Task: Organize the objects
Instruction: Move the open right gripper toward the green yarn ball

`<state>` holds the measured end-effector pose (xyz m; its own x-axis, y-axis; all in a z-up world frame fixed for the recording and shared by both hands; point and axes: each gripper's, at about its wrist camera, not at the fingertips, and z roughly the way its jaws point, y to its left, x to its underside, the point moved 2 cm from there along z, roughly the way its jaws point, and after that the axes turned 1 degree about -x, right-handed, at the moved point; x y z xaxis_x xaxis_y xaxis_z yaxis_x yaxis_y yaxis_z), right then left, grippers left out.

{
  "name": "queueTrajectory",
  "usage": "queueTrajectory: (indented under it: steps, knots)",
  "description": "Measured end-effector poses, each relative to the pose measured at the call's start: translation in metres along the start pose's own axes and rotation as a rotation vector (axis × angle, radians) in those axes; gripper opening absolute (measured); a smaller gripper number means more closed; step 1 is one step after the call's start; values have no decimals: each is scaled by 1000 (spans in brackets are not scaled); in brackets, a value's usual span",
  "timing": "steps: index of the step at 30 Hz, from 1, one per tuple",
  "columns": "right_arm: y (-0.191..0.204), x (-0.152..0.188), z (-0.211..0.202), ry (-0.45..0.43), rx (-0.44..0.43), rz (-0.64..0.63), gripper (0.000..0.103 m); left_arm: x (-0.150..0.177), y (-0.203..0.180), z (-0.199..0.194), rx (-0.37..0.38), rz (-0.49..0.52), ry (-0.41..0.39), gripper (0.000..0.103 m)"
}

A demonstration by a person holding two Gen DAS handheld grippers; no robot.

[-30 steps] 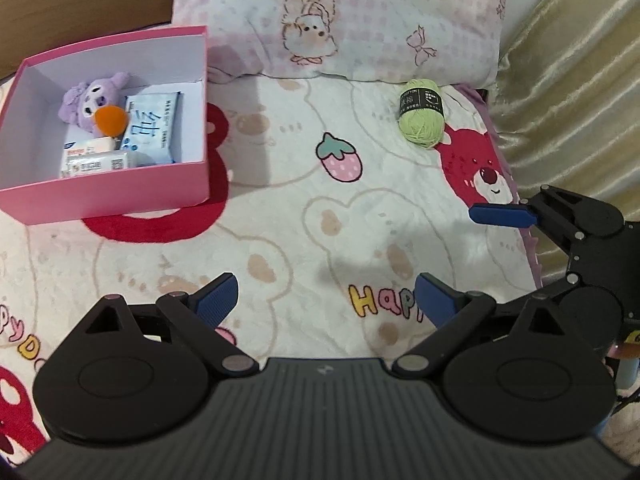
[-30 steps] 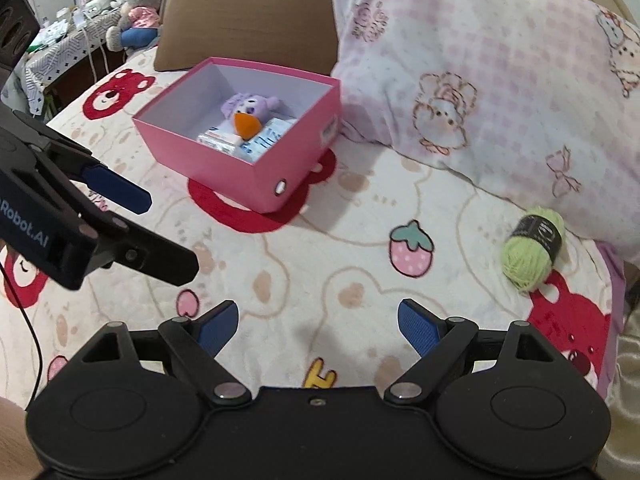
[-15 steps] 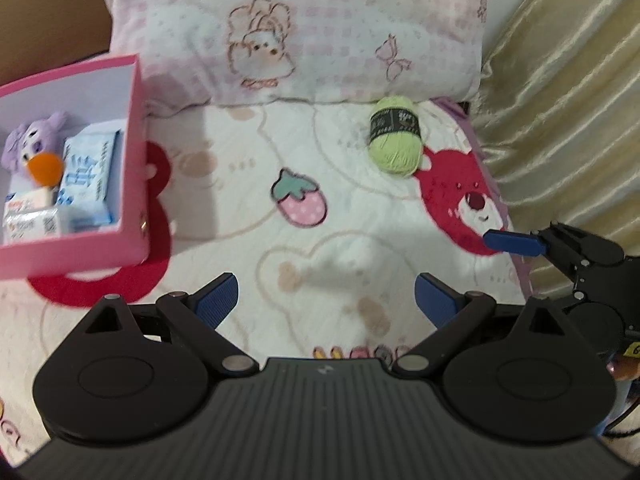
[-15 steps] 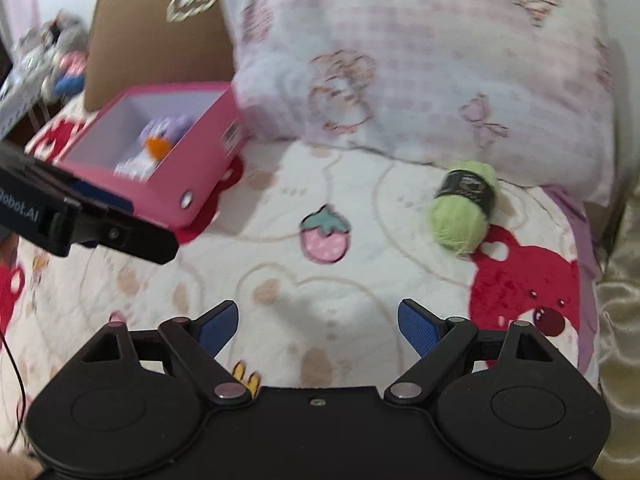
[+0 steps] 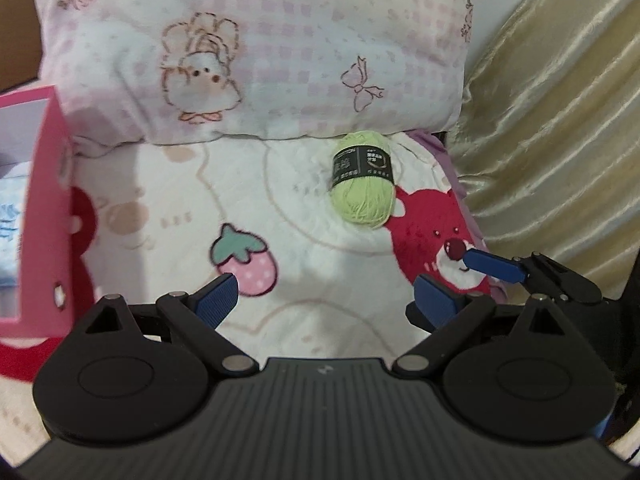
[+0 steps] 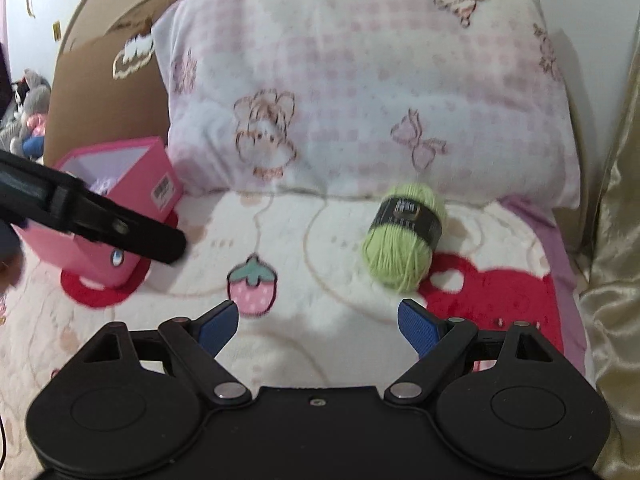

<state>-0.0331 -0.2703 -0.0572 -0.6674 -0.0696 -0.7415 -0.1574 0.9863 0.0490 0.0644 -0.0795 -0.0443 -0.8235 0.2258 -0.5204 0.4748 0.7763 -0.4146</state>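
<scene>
Here the pink box point(image 6: 120, 216) sits at the left on the blanket point(image 6: 320, 240), open-topped, a square card carton with a white inside. In the left wrist view only its near wall and a sliver of the interior show, with a pale blue-and-white packet point(image 5: 10, 216) lying in it; from the right wrist view something pale lilac shows inside, too blurred to name.

The ball of green yarn point(image 6: 404, 236) lies on the blanket just in front of the pillow point(image 6: 360, 80), ahead of both grippers and well apart from the box — a soft oval skein with a black paper band round its middle. It rests at the edge of a red bear print, with a strawberry print between it and the box.

The left gripper point(image 5: 326, 298) has its blue ribbed pads spread wide, nothing between them. The right gripper point(image 6: 318, 322) is likewise spread, its pads bare, the yarn lying beyond its right finger and untouched. Each gripper's black arm juts into the other's view; nothing lies between them and the yarn.

A glossy gold curtain point(image 5: 560, 120) hangs in folds at the right — the pillow is checked pink and white.
</scene>
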Motion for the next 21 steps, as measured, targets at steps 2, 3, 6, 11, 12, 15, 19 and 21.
queueTrajectory:
  steps: [2, 3, 6, 11, 12, 15, 19, 21]
  knots:
    - [-1, -4, 6, -20, 20, -16, 90, -7, -2, 11, 4, 6, 4, 94]
    - [-2, -6, 10, -29, 27, -24, 90, -11, -3, 15, -2, 10, -3, 94]
    - [-6, -11, 21, -42, 35, -25, 90, -19, -6, 23, 18, 16, -17, 94]
    - [-3, -18, 37, -22, 108, -71, 90, -35, -10, 36, 30, 34, -46, 93]
    - [0, -17, 38, -17, 113, -98, 90, -38, -10, 39, 22, 42, -47, 93]
    - [2, -16, 41, -14, 122, -149, 90, -42, -10, 47, 35, 45, -60, 93]
    - [-7, -22, 55, -9, 129, -127, 90, -48, -7, 63, 66, 24, -66, 93]
    - [-9, -25, 64, -22, 140, -118, 90, -51, -7, 70, 71, 34, -84, 93]
